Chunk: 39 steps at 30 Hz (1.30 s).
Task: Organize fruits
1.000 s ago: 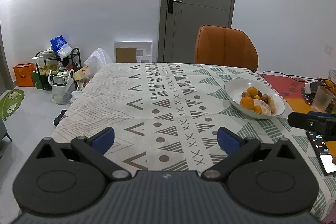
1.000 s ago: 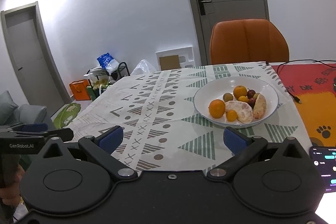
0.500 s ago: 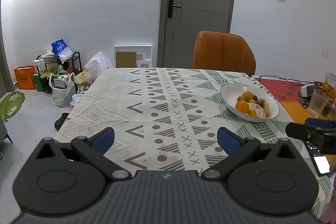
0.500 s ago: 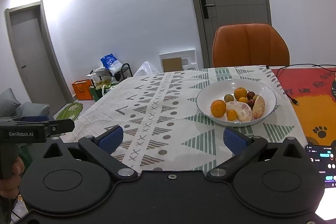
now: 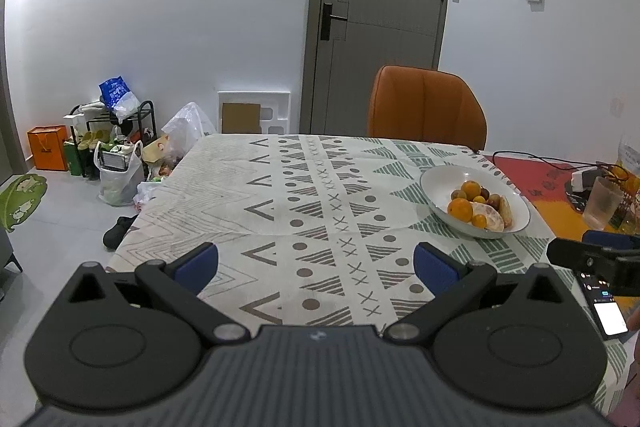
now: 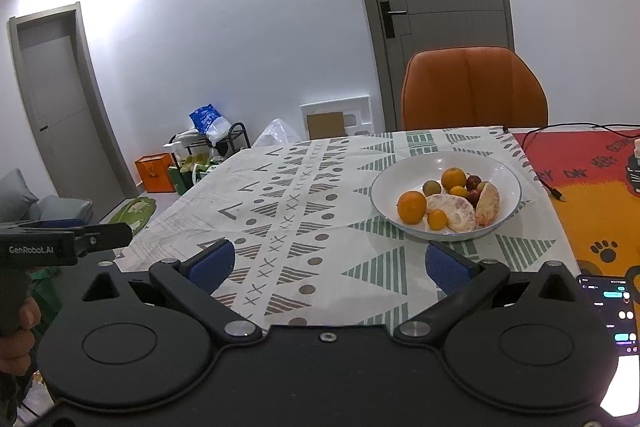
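Patterned tablecloth [image 6: 304,187] spreads ahead, and the white bowl [image 6: 508,175] of fruits [image 6: 452,203] sits forward-right of both grippers — nearer the right gripper [image 6: 328,263]; the left gripper [image 5: 316,263] is farther off. Both jaws spread wide, empty.

White bowl [image 6: 508,183], orange fruits [image 6: 412,207], green-and-grey geometric tablecloth [image 6: 304,195], orange chair [image 6: 474,89].

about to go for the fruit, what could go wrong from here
The white bowl sits close to the cable and the tablecloth's right edge, so a sideways reach may snag or nudge it. The peeled citrus looks soft and could squash between the open right gripper fingers. The phone lies nearby.
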Each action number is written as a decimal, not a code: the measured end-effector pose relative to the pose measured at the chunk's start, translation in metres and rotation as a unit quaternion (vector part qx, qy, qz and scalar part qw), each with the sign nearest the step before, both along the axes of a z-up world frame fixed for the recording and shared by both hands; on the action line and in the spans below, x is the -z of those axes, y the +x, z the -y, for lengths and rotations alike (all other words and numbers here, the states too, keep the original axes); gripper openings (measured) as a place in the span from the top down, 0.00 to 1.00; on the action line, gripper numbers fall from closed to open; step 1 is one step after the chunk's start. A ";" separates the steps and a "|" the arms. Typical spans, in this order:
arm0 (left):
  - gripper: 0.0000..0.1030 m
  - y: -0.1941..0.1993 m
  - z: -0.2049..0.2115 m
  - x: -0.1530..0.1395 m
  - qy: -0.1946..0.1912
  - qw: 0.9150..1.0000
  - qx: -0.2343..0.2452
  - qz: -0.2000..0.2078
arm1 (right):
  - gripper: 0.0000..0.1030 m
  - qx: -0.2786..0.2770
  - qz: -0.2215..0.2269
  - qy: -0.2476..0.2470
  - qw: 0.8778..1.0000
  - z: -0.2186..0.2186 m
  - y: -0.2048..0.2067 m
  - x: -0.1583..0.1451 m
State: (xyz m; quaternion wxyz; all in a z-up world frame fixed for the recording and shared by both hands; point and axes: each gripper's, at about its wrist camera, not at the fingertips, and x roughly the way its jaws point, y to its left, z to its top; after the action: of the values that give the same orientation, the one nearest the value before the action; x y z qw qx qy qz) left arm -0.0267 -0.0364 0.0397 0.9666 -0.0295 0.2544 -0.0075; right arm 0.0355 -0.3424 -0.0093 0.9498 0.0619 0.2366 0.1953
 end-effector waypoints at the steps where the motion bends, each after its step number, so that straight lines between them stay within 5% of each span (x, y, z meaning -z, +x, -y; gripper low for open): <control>1: 0.00 0.000 0.000 0.000 0.000 1.000 0.000 0.000 | 0.00 0.000 0.000 0.000 1.000 0.000 0.000 0.000; 39: 0.00 0.000 -0.001 0.003 0.004 1.000 0.002 -0.007 | 0.00 -0.006 -0.006 -0.004 1.000 -0.003 0.001 0.004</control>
State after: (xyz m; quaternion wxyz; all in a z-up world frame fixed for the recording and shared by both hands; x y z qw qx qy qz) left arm -0.0263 -0.0354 0.0372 0.9649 -0.0251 0.2614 -0.0083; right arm 0.0366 -0.3395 -0.0129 0.9473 0.0581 0.2439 0.1995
